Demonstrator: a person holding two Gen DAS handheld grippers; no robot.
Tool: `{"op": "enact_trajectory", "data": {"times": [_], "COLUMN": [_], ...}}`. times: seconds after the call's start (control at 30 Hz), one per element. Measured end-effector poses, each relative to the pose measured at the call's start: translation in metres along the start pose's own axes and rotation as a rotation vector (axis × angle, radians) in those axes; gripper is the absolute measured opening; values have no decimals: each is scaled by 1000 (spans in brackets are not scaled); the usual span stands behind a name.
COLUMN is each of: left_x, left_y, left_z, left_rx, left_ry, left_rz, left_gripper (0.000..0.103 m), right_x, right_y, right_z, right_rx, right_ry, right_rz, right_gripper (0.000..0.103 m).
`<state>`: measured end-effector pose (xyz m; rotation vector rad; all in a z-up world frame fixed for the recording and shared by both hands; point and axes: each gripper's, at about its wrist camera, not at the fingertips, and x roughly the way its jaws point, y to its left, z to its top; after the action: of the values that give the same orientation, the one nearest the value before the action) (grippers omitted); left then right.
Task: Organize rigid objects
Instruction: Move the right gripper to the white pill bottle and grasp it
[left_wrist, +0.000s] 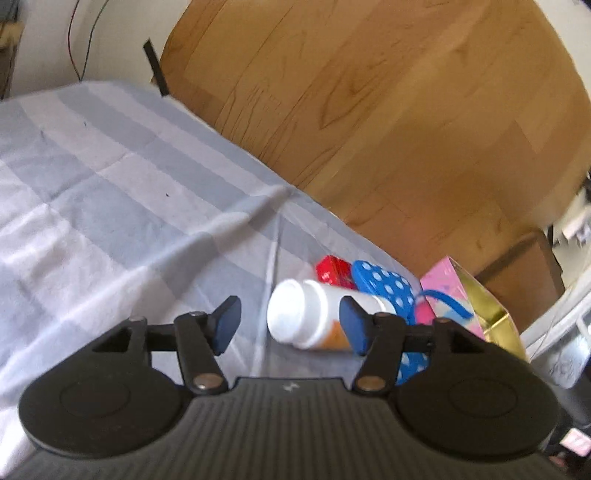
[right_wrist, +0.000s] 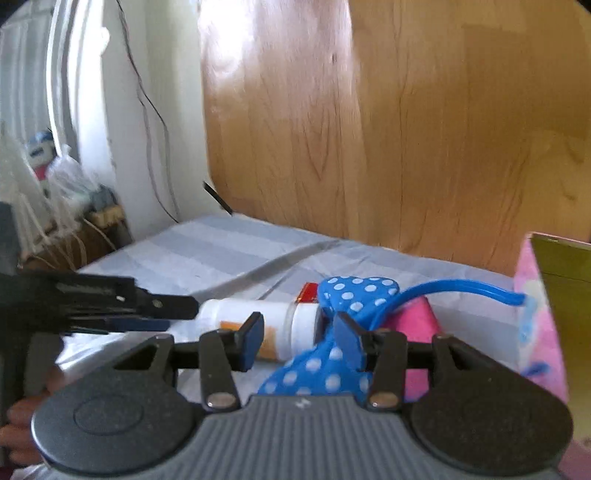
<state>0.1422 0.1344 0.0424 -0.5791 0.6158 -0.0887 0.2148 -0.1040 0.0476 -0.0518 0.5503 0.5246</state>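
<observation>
A white pill bottle (left_wrist: 306, 317) with an orange label lies on its side on the blue-grey checked cloth (left_wrist: 122, 192). Behind it are a red box (left_wrist: 332, 271) and a blue polka-dot object (left_wrist: 384, 286) with a blue strap. My left gripper (left_wrist: 291, 323) is open, the bottle just ahead between its pads. In the right wrist view my right gripper (right_wrist: 299, 341) is open, close above the bottle (right_wrist: 266, 325) and the polka-dot object (right_wrist: 351, 291). The left gripper (right_wrist: 122, 314) reaches in from the left beside the bottle.
A pink box with a gold inside (left_wrist: 476, 299) stands open at the right, also in the right wrist view (right_wrist: 554, 295). A pink object (right_wrist: 417, 317) lies beside it. A wooden panel (left_wrist: 388, 110) rises behind the table. Cables hang on the white wall (right_wrist: 147, 110).
</observation>
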Motion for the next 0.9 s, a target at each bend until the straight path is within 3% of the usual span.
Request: {"op": "enact_trajectory", "data": {"times": [0.17,0.23,0.27,0.33,0.5,0.67,0.77,0.9], "left_x": [21,25,23,19,-10,-21,-17,-12], "left_y": [5,8,9,10,11,42,56,49], "left_z": [4,3,2,0,-14,-16,-20,-22], "left_rx": [-24,-31,-28,-31,-1,-86,-132,-77], "left_ry": [37,54,57,75,41,-23,-27,-45], "left_rz": [-30,-44,-71,-141,-141,-93,-82,-52], "left_gripper": [59,57,51,48,50,50,50,51], "right_x": [44,51,51,46,12,-9,3,30], "right_y": [-1,1,5,20,61,80,77,71], "right_z": [6,4,1,-5,-30,-37,-24,-12], "right_rx": [44,72,67,21,-97,-322,-354,-363], "right_ry": [68,105,119,120,92,-19,-35,-8], "right_rz": [33,71,99,134,224,140,108,68], "right_gripper": [48,43,41,36,35,41,49,57]}}
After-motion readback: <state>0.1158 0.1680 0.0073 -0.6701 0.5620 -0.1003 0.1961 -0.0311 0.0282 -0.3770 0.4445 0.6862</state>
